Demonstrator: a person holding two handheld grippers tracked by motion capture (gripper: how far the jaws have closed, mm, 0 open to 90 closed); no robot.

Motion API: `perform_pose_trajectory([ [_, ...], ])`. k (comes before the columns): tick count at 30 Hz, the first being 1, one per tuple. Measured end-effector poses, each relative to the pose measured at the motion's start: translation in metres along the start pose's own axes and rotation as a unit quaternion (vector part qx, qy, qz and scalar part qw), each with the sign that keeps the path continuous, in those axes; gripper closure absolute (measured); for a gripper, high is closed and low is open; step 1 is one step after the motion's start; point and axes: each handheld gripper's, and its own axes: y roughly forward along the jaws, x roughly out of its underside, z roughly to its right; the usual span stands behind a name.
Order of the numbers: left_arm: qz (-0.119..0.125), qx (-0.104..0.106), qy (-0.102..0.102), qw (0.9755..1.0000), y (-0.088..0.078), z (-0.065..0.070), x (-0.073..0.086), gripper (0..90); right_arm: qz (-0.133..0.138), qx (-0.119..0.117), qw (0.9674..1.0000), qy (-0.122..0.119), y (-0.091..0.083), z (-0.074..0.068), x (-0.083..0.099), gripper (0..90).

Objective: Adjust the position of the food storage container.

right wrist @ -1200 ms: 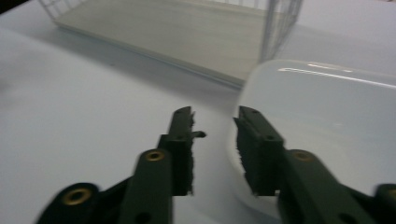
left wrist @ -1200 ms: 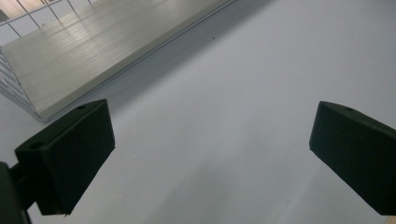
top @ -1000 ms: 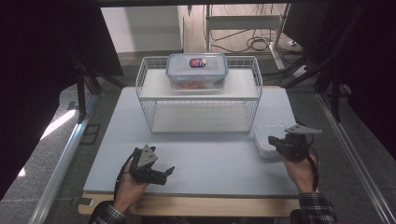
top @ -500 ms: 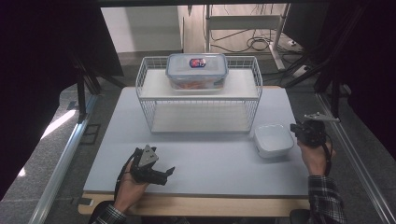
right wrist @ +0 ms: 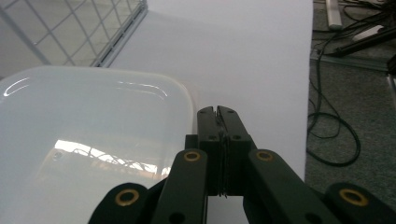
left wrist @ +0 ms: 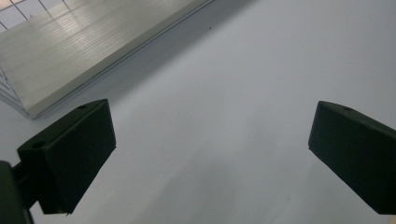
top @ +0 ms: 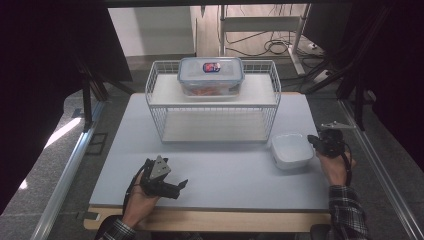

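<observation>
A white square bowl [top: 291, 149] sits on the pale table [top: 225, 170], right of the wire rack. My right gripper [top: 317, 140] is just beside the bowl's right edge, jaws pressed together with nothing between them. In the right gripper view the bowl [right wrist: 93, 140] lies left of the shut gripper [right wrist: 218, 112]. My left gripper [top: 179, 189] rests near the table's front left, pointing right, jaws wide apart. In the left gripper view the open gripper [left wrist: 210, 140] frames bare table.
A white wire rack [top: 212, 100] stands at the back middle of the table, its base plate [left wrist: 84, 51] showing in the left gripper view. A clear lidded container [top: 211, 75] with orange contents sits on its top shelf. Cables [right wrist: 336, 126] lie on the floor to the right.
My right gripper has moved right, from above the bowl's right side to a spot beside its right edge. The left gripper has stayed put.
</observation>
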Motion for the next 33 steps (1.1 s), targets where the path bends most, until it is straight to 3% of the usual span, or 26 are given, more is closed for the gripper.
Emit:
perform_pose_trajectory([
  [4,-0.001,0.001,0.000,1.0000,0.001,0.000,0.000,0.5,-0.001,-0.019,0.9998,-0.003,-0.001,-0.007,0.001,89.0],
  [20,-0.008,0.007,0.006,0.9999,0.002,0.002,0.000,0.5,-0.023,-0.081,0.9963,-0.020,-0.004,-0.058,0.005,89.0],
  [27,-0.011,0.008,0.006,0.9999,0.003,0.001,0.000,0.5,-0.033,-0.109,0.9928,-0.036,-0.004,-0.083,0.006,89.1],
  [33,-0.011,0.010,0.004,0.9999,0.003,0.001,0.001,0.5,-0.045,-0.137,0.9881,-0.054,-0.002,-0.107,0.008,89.1],
])
